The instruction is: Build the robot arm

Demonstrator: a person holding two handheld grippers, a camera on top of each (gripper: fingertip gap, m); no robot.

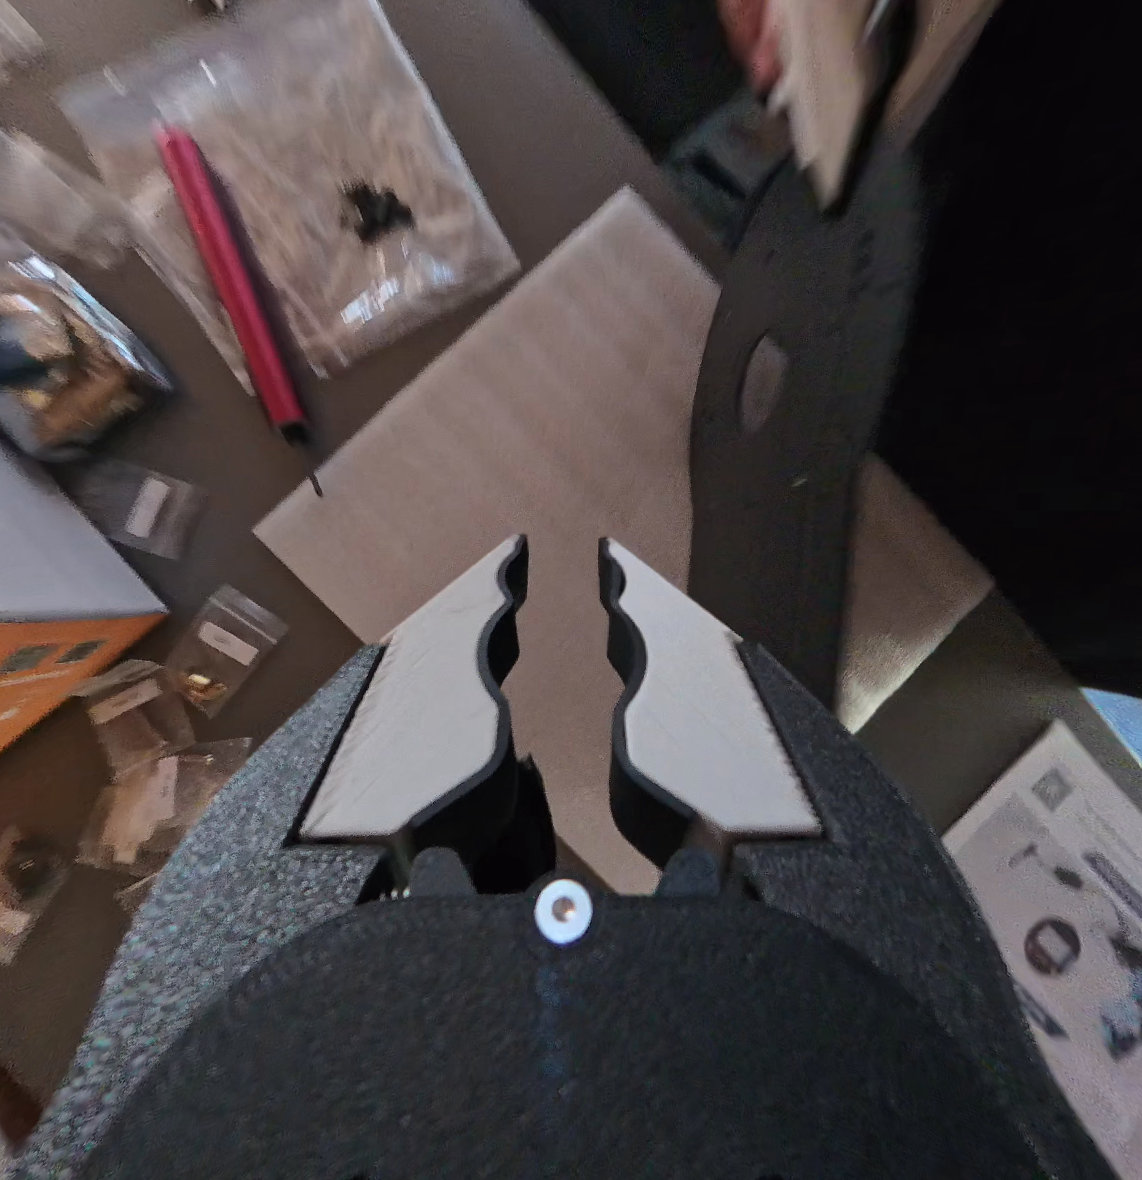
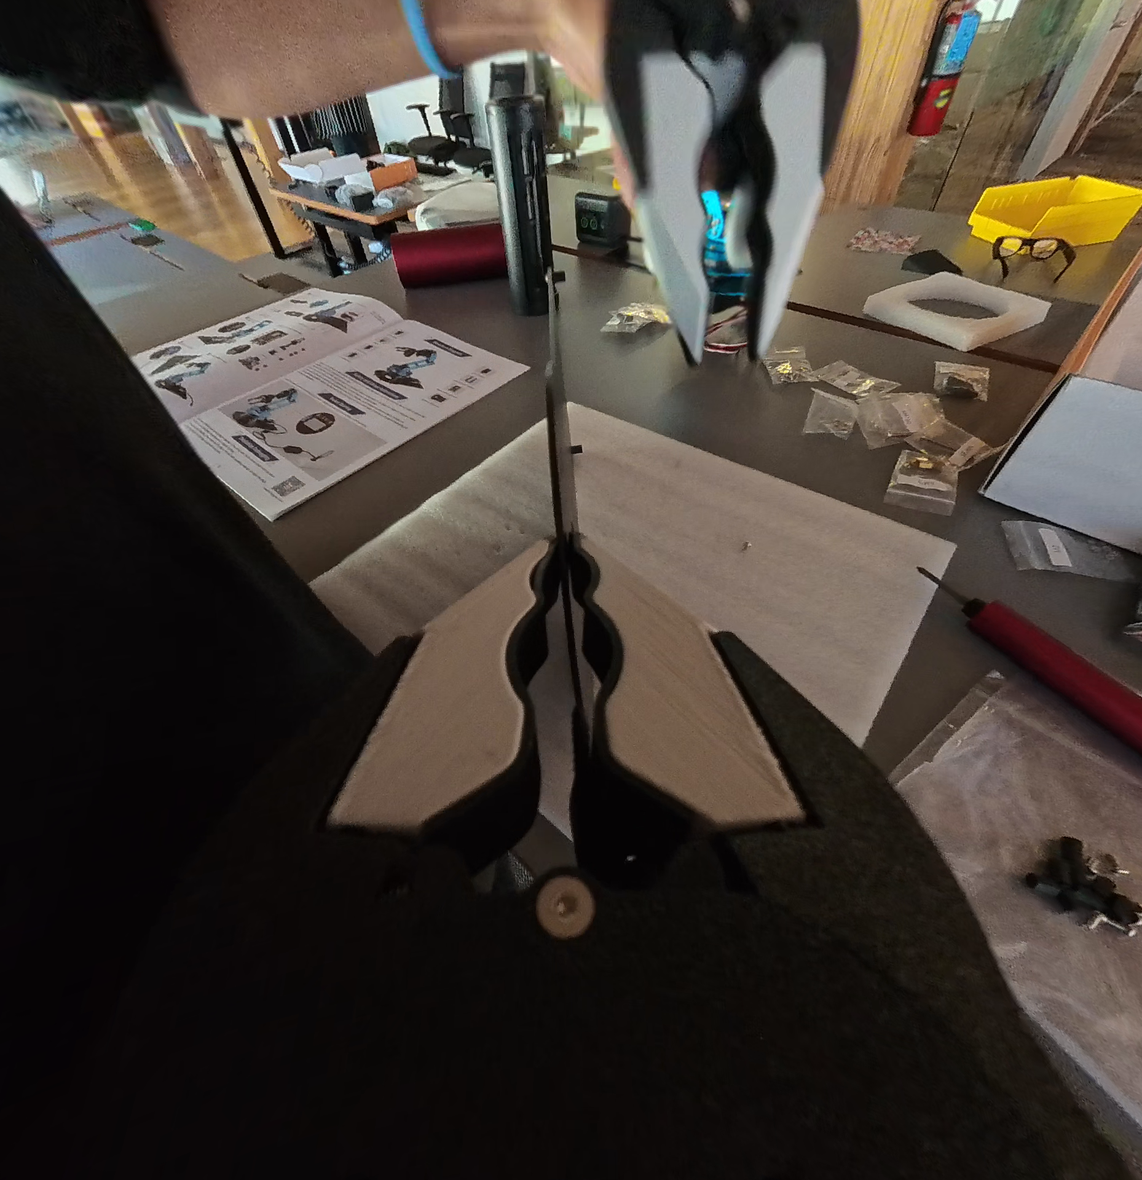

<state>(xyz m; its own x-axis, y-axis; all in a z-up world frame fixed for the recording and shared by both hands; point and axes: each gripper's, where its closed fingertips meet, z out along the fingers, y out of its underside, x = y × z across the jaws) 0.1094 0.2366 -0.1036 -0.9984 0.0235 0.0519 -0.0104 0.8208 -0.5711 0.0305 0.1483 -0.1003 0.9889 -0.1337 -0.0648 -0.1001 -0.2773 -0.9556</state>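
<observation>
Right gripper (image 2: pixel 567 555) clamps a thin black plate (image 2: pixel 561 434) edge-on, and that plate stands straight up over the white foam sheet (image 2: pixel 747 562), splitting the room ahead. Left gripper (image 2: pixel 725 351) hangs above with jaws apart, nothing between them. On one side of the sheet lies an open booklet (image 2: pixel 319 389); on the other, a red screwdriver (image 2: pixel 1054 664) and scattered small bags (image 2: pixel 888 415) crowd the table (image 2: pixel 683 396).

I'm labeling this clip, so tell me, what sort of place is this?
Probably an office workshop or lab bench used for assembling a kit. An open instruction booklet, small bags of parts and a red screwdriver lie on the dark table, with office chairs behind.
</observation>
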